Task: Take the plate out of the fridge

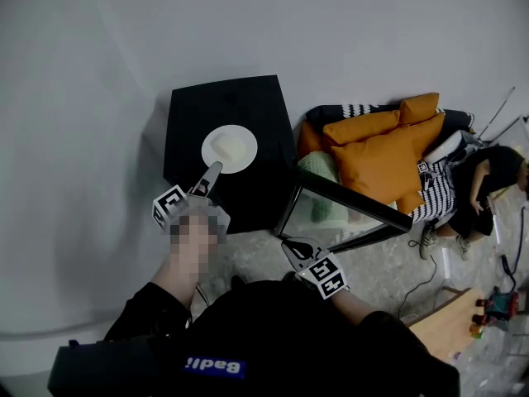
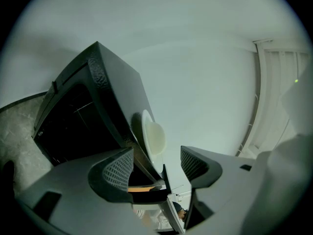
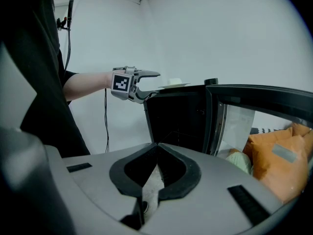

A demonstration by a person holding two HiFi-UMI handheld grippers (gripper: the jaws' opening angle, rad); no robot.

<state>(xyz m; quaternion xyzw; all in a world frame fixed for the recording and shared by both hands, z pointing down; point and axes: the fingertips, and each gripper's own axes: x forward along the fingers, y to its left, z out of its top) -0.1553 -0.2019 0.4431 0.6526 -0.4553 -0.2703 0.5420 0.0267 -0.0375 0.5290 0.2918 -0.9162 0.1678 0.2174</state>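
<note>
White plate (image 1: 229, 148) sits atop the black mini fridge (image 1: 256, 110) — likely stiff, slick, breakable, best pinched at its rim — left gripper (image 1: 215, 169) released wide, right gripper (image 1: 291, 247) clenched empty.

Your plate (image 1: 229, 149) reads white against the black fridge (image 1: 248, 106). Orange cushions (image 1: 384, 160) to your right, black-and-white stripes on the fabric (image 1: 440, 197) beside them. Your left gripper (image 1: 215, 170) is grey, its cube patterned in black-and-white squares.

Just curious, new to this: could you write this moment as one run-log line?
plate: on top of fridge | fridge door: open | left hand-held gripper: open, at plate rim | right hand-held gripper: shut, empty
</note>
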